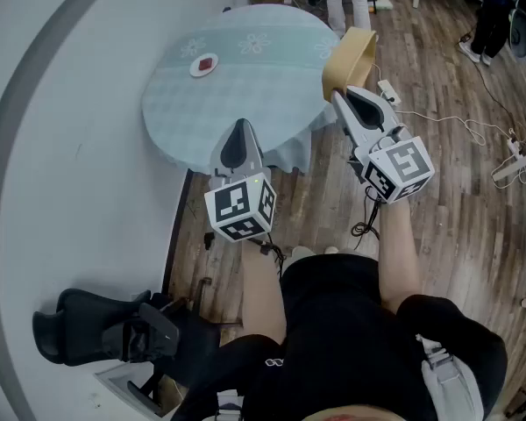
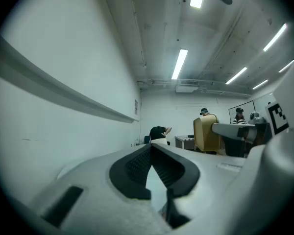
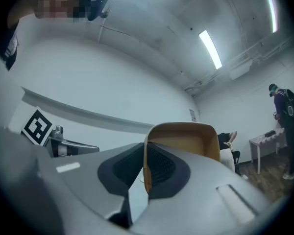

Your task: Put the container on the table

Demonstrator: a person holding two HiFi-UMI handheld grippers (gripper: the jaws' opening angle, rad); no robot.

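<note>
A tan open-topped container [image 1: 352,57] hangs in the air just off the right edge of the round table [image 1: 245,95], which wears a pale green cloth. My right gripper [image 1: 340,95] is shut on the container's near wall; in the right gripper view that thin wall [image 3: 146,170] sits pinched between the pads, and the container [image 3: 186,136] rises beyond them. The left gripper [image 1: 238,126] hovers over the table's near edge, shut with nothing in it [image 2: 151,147]. From the left gripper view the container [image 2: 206,133] shows at the right.
A small white plate [image 1: 206,63] with something red lies on the table's far left. Cables and a power strip [image 1: 387,90] trail over the wooden floor at right. A curved white wall runs along the left, a black chair [image 1: 105,331] stands at lower left, and people stand at the far end.
</note>
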